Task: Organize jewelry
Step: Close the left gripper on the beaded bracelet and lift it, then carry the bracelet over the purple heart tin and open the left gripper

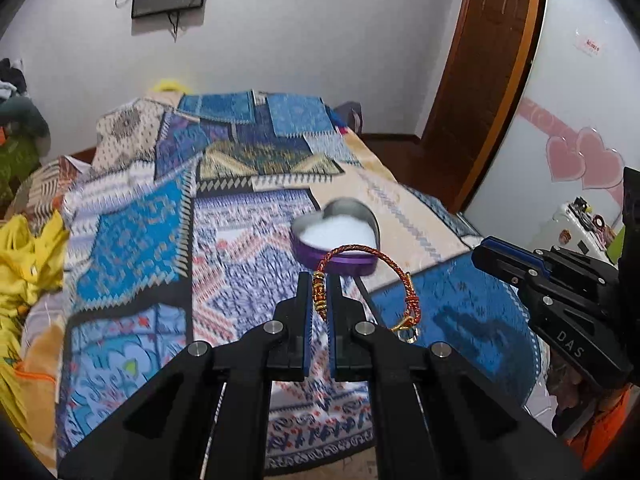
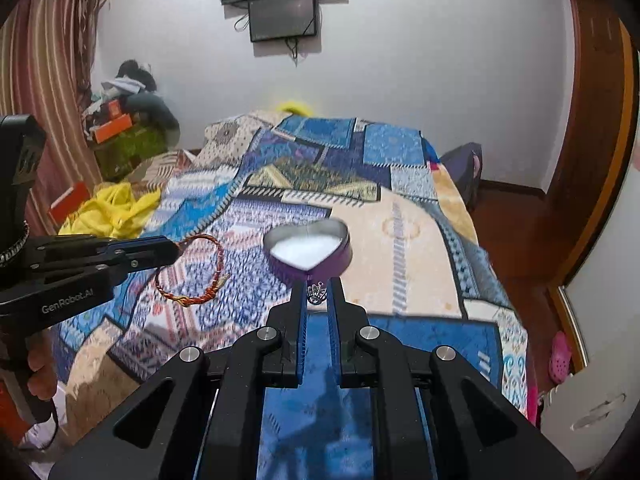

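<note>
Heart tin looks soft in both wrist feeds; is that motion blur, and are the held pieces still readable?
Left wrist view: the heart tin and the bedspread are smeared, while the left gripper and its braided bracelet stay sharp. Right wrist view: the same smear on the bedspread, the small silver piece in the right gripper is tiny but legible; fisheye bends the door frame.
</note>
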{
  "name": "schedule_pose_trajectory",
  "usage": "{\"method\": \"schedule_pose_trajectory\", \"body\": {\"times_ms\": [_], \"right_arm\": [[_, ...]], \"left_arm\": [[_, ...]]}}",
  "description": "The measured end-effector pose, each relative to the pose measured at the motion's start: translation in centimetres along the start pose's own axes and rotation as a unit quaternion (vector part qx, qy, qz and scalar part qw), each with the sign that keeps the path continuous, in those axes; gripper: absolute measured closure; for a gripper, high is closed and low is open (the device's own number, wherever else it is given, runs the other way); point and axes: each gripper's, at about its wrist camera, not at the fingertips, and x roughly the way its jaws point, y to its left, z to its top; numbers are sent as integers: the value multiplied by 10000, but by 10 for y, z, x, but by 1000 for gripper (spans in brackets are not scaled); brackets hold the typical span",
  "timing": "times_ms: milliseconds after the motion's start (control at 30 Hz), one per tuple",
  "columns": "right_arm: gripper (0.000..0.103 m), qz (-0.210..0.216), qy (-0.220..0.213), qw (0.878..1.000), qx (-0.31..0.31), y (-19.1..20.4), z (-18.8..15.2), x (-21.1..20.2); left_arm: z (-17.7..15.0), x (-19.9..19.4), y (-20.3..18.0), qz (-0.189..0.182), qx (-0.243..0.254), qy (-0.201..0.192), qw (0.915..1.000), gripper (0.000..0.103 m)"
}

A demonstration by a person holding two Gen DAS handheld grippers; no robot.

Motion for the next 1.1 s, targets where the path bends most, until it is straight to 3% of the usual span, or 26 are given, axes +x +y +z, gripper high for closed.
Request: {"method": "schedule_pose_trajectory", "body": {"times_ms": [500, 1100], "right_arm": [[94, 97, -196, 9998, -27, -1, 24, 22], [94, 291, 89, 9994, -174, -2, 32, 66]], "left_arm": [[30, 32, 8, 158, 111, -101, 9998, 98], [51, 95, 19, 205, 71, 203, 9996, 98]]}}
